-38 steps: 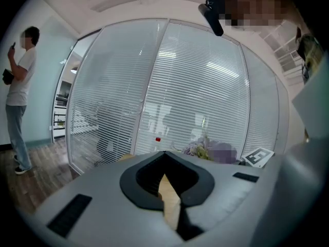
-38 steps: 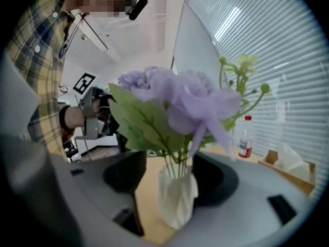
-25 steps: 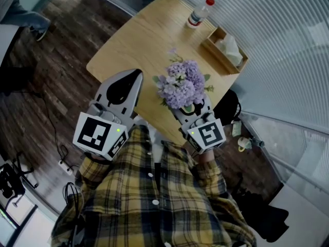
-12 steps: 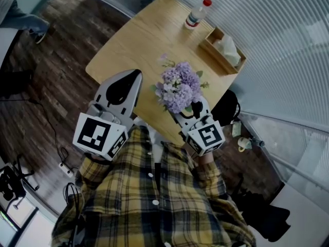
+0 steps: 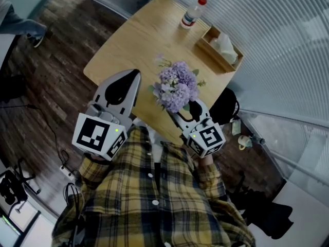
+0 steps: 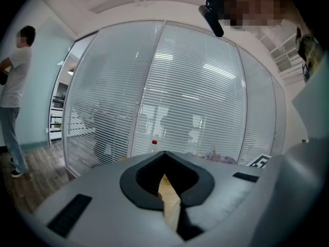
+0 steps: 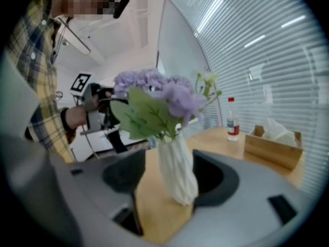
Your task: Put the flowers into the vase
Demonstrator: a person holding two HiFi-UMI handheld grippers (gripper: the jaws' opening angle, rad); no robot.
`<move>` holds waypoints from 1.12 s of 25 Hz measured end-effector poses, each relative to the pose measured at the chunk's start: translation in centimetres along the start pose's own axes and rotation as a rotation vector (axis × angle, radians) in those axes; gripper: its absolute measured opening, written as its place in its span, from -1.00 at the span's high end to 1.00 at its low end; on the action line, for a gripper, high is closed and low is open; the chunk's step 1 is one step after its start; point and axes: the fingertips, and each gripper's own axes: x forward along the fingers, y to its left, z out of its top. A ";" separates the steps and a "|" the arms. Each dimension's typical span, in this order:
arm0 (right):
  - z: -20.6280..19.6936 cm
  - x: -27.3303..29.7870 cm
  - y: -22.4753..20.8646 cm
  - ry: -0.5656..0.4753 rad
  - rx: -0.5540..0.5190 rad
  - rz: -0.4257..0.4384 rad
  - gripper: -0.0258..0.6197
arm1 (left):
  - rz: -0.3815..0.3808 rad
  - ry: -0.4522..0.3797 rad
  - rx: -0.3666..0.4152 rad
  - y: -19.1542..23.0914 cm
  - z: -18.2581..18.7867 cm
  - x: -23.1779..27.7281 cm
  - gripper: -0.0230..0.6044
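Purple flowers point(image 5: 175, 85) with green leaves stand in a white twisted vase point(image 7: 177, 171) near the front edge of the wooden table point(image 5: 128, 40). In the head view the blooms hide the vase. My right gripper point(image 5: 188, 109) is open with its jaws on either side of the vase's lower body; in the right gripper view point(image 7: 169, 178) a gap shows on the left side, while the right jaw is close against it. The flowers point(image 7: 154, 94) rise above the jaws. My left gripper point(image 5: 130, 77) is shut and empty, held above the table's left front edge point(image 6: 164, 156).
A clear bottle with a red cap point(image 5: 189, 14) stands at the table's far edge, and a wooden tissue box point(image 5: 222, 48) sits at the far right. Glass walls with blinds border the right side. A person point(image 6: 13, 86) stands off to the left on dark wood flooring.
My right gripper has drawn back slightly from the vase, so more of its jaws show below the flowers. The left gripper has held still. The view has shifted a little.
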 end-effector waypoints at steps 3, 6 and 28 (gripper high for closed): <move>-0.1 -1.1 -0.5 0.002 0.024 -0.009 0.07 | -0.007 -0.003 0.000 -0.1 0.0 0.1 0.90; -0.1 -2.3 -0.9 -0.004 0.056 -0.006 0.07 | -0.015 -0.007 0.002 -0.4 0.2 0.1 0.90; 11.8 -9.7 -2.3 -0.242 -0.094 -0.125 0.88 | -0.073 -0.041 0.030 -2.9 2.0 1.6 0.90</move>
